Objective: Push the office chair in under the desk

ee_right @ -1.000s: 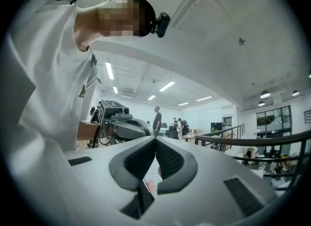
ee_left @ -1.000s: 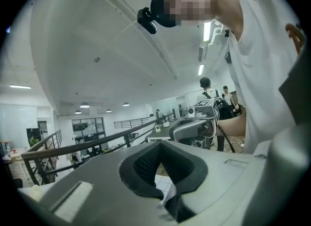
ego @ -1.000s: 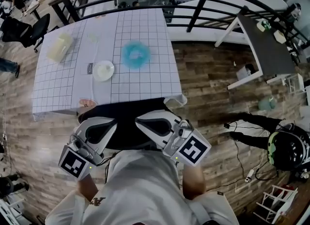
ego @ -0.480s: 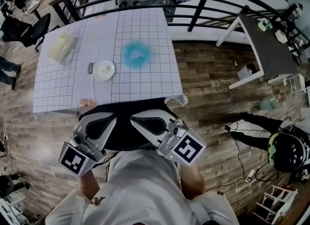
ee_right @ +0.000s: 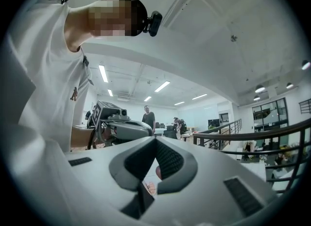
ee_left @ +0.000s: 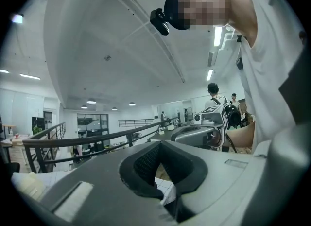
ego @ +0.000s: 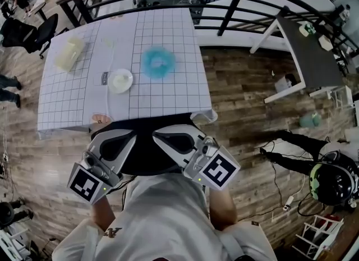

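A wood floor (ego: pixel 247 102) is being shown by the head view, with a second chair (ego: pixel 35 34) standing at far left and a dark railing (ego: pixel 224 8) curving across the top. The desk (ego: pixel 168 100) is being covered by a white gridded cloth, on which a yellow block (ego: pixel 68 54), a plate (ego: pixel 120 81) and a blue ring (ego: pixel 157 62) are lying apart from one another. The chair (ego: pixel 147 159), black, is being seen right against the desk's near edge. The left gripper (ego: pixel 132 136) and the right gripper (ego: pixel 158 137) are being held over it from either side, tips close together. Each pair of jaws is being kept pressed together with nothing between them. A grey table (ego: pixel 305 52) is standing further right. Only the gripper views are giving the white ceiling (ee_left: pixel 97 50), the strip lights (ee_right: pixel 103 73) and the people (ee_left: pixel 217 104) standing far off. Of the desk top they are giving just a scrap of cloth through the hollows in the jaws. The chair's base and wheels are being hidden by the grippers and the person's torso (ego: pixel 162 215). Whether the tips are touching the chair cannot be told. A dark rounded thing (ego: pixel 331 177) at lower right is being left hard to make out.
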Motion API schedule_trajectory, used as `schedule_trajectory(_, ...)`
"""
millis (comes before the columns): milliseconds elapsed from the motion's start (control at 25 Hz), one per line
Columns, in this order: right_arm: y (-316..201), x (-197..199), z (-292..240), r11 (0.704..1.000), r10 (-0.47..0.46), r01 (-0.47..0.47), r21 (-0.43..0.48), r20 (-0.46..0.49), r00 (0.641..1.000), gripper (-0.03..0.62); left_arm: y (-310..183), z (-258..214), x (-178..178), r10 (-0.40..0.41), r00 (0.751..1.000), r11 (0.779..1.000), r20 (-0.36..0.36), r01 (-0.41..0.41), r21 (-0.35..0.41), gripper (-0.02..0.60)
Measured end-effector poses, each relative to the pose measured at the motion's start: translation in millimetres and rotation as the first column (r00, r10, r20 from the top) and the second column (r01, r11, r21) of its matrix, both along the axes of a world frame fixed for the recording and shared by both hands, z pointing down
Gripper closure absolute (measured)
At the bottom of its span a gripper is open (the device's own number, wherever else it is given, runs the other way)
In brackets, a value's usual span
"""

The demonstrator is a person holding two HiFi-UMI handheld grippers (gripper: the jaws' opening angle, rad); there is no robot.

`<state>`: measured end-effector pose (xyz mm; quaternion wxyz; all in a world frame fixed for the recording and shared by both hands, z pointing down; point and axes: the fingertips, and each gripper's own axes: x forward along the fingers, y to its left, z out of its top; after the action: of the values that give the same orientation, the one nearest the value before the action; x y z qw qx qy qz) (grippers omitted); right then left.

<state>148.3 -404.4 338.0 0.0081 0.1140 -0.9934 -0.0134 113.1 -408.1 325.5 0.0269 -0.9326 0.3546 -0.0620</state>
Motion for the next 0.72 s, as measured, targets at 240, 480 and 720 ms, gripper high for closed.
schedule_trajectory(240,-2.7,-0.7,0.3,1.000,0.007,-0.008,-0.029,-0.003,1.000,0.592,-2.9,-2.3,-1.2,0.000,1.000,1.000,-0.005,0.000,-0.006,0.581)
schedule_trajectory(480,-2.9,-1.5,1.0,1.000,0.005,-0.005,-0.016,-0.008,1.000,0.592,-3.0,-0.2,-1.3,0.010,1.000,1.000,-0.002,-0.010,-0.011,0.581)
schedule_trajectory(720,-3.1,-1.4,0.4,1.000,0.006,-0.007,-0.013,-0.008,1.000,0.592,-3.7,0.4,-1.3,0.013,1.000,1.000,0.000,-0.013,-0.013,0.581)
